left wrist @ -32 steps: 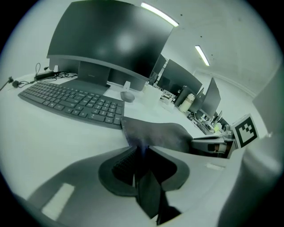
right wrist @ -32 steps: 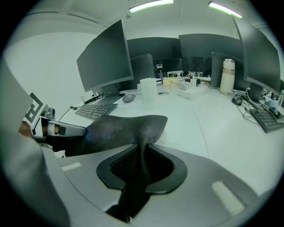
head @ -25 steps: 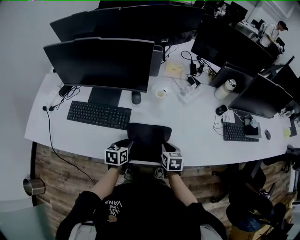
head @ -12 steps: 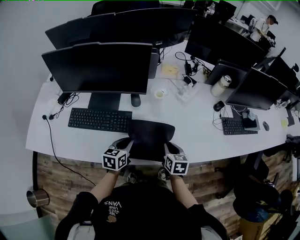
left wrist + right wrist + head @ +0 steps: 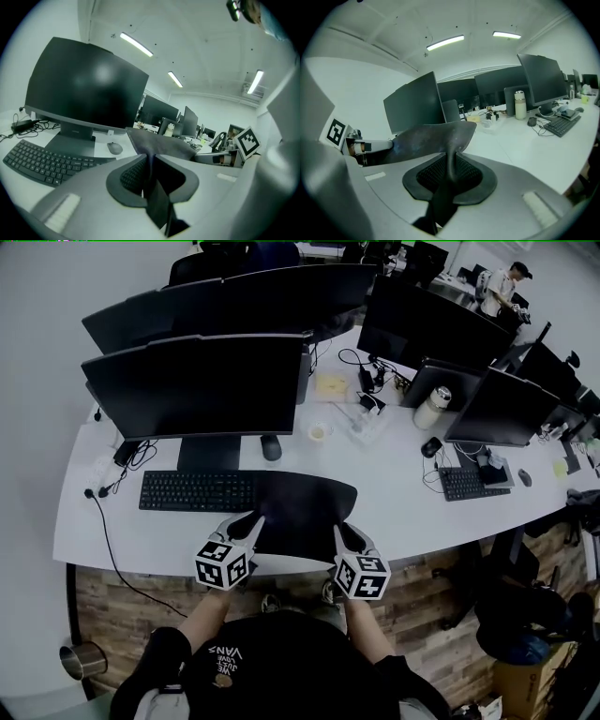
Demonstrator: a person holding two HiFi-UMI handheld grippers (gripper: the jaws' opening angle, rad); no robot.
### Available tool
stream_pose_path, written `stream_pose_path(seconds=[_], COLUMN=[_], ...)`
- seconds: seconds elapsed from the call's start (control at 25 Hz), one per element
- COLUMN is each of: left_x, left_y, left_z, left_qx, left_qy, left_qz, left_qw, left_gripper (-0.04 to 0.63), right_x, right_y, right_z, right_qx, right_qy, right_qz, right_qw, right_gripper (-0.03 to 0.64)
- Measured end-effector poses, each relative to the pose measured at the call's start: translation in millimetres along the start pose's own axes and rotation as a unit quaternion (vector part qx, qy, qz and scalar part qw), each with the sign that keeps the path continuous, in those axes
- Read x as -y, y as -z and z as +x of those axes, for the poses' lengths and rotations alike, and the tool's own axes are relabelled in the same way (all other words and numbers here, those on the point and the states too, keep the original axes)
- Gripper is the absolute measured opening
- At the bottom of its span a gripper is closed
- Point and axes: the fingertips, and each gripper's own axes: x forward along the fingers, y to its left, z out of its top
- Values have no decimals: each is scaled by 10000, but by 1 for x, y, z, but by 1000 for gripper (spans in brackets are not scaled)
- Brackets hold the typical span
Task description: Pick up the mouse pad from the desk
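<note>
Your left claw (image 5: 251, 523) is clamped on the near left corner of the mouse pad (image 5: 302, 508). In the left gripper view the dark sheet runs straight through the narrow gap of the left claw (image 5: 150, 161), with the ribbed pads pressing on both faces of the mouse pad (image 5: 161, 145).

Your right claw (image 5: 343, 534) is clamped the same way on the near right corner. In the right gripper view the mouse pad (image 5: 426, 138) is pinched edge-on in the right claw (image 5: 451, 165), then spreads out to the left towards your other hand.

The mouse pad is stretched between the two claws, held up off the counter (image 5: 398, 498) near its near edge, in front of you. It sags a little in the middle and its far edge curls. Seen from the head camera, its far left corner overlaps the right end of the keyboard (image 5: 192, 491).

Beyond the keyboard stands a monitor (image 5: 192, 385), with a mouse (image 5: 271, 447) just right of its stand and a cup (image 5: 321, 430) a little further right. A bottle (image 5: 433, 407) stands well to the right, among the other screens.
</note>
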Motion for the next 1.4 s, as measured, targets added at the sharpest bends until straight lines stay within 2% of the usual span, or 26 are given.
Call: stream_pose_path(seconds=[0.24,0.44,1.0,1.4], left_x=[5,15,80,123], left_y=[-17,-28,-31,-15], left_z=[-16,-23,-27,-38], left_qx=[226,434,940,1072], left_qy=[73,-28,-645,-1070], left_qz=[76,129,-75,-120], left_qw=[9997,9990,9935,9884], left_gripper=[52,52,52,52], right_x=[-13,-12,29,50], right_y=[-19,-30,-61,-56], right_z=[-15,-20,-55,-84], right_qx=[256,341,396,322], right_qy=[-42,-217,-990,-1461], right_qz=[-36,-142,-533,-723], right_qw=[9997,9991,9929,9861], right_gripper=[69,69,69,69])
